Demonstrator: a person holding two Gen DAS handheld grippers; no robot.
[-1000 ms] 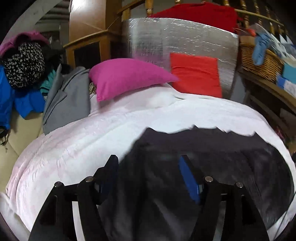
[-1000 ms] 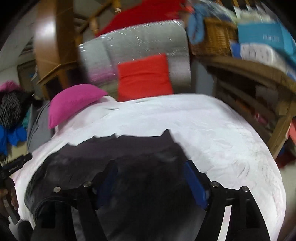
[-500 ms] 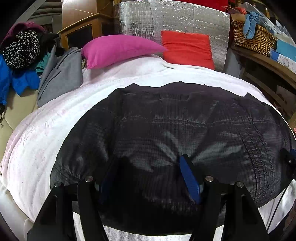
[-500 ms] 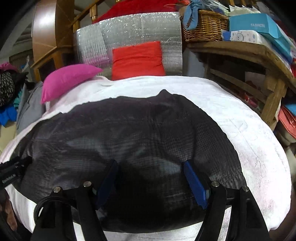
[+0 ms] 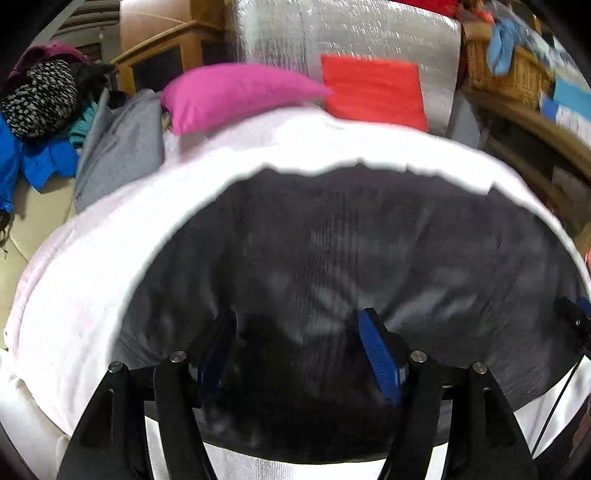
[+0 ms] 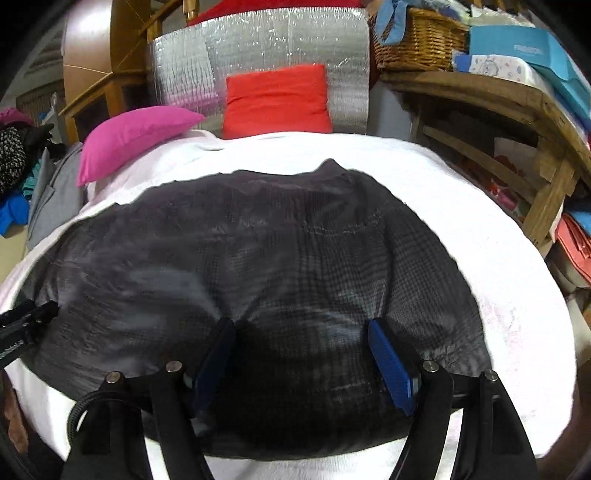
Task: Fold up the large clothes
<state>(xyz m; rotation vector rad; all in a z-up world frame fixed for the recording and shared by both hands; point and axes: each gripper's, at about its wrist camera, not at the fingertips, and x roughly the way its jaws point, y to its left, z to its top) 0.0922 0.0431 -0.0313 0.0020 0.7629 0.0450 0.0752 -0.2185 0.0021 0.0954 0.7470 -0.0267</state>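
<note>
A large dark checked garment (image 5: 351, 258) lies spread on the white bed cover (image 5: 92, 266); it also shows in the right wrist view (image 6: 277, 266). My left gripper (image 5: 299, 350) is open, its blue-padded fingers over the garment's near edge. My right gripper (image 6: 303, 354) is open too, over the same near edge further right. Neither gripper holds cloth between its fingers. The right gripper's tip shows at the far right of the left wrist view (image 5: 576, 321), and the left one at the far left of the right wrist view (image 6: 26, 325).
A pink pillow (image 5: 236, 92) and a red cushion (image 5: 373, 92) lie at the bed's head against a silver foil panel (image 5: 351, 33). Grey cloth (image 5: 118, 147) and piled clothes (image 5: 37, 110) are at left. A wooden shelf (image 6: 517, 122) with a wicker basket (image 6: 417, 40) stands at right.
The garment dropped from a raised, partly lifted state to lying spread flat on the bed. Both grippers stayed open over its near edge and drew back slightly in the last half second.
</note>
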